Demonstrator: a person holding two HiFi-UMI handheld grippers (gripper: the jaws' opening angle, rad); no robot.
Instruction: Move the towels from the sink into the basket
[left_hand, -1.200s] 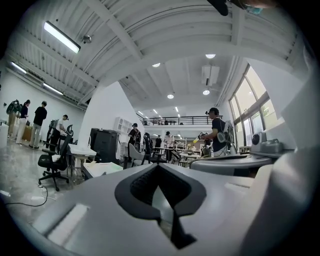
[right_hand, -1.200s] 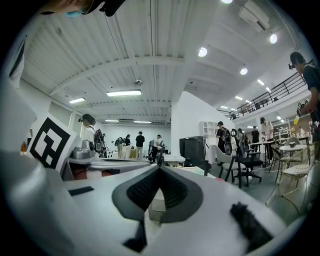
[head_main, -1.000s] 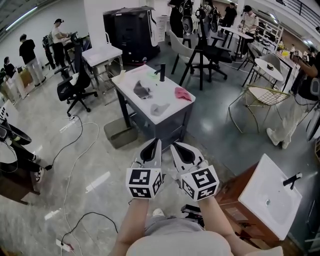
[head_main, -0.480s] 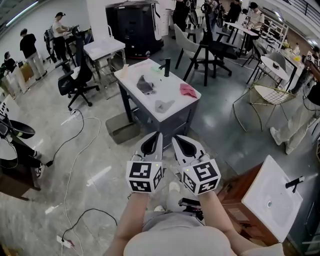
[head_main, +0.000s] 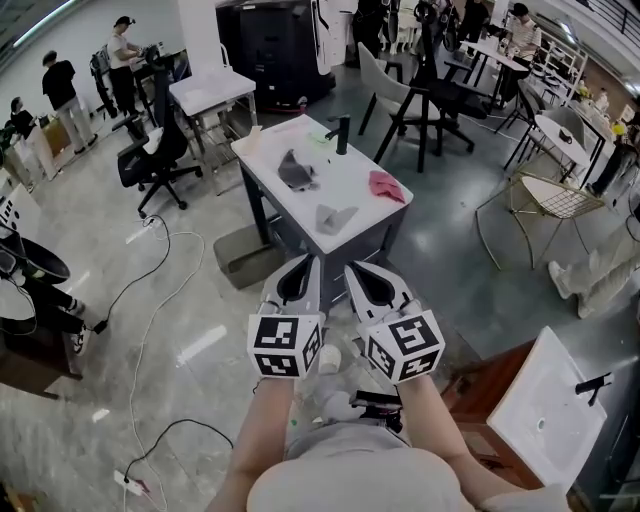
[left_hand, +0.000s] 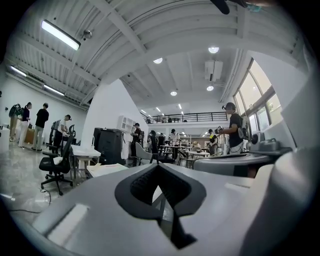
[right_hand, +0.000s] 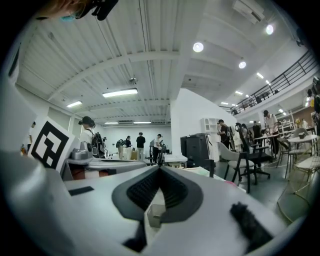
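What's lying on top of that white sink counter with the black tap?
A dark grey towel, a light grey towel and a pink towel, lying apart, plus the black faucet at the far edge. Whatever lies beneath each towel is covered.

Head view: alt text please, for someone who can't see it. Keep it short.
A person holds the left gripper and right gripper side by side, both shut and empty, pointed at a white sink table ahead. On it lie a dark grey towel, a light grey towel and a pink towel, near a black tap.
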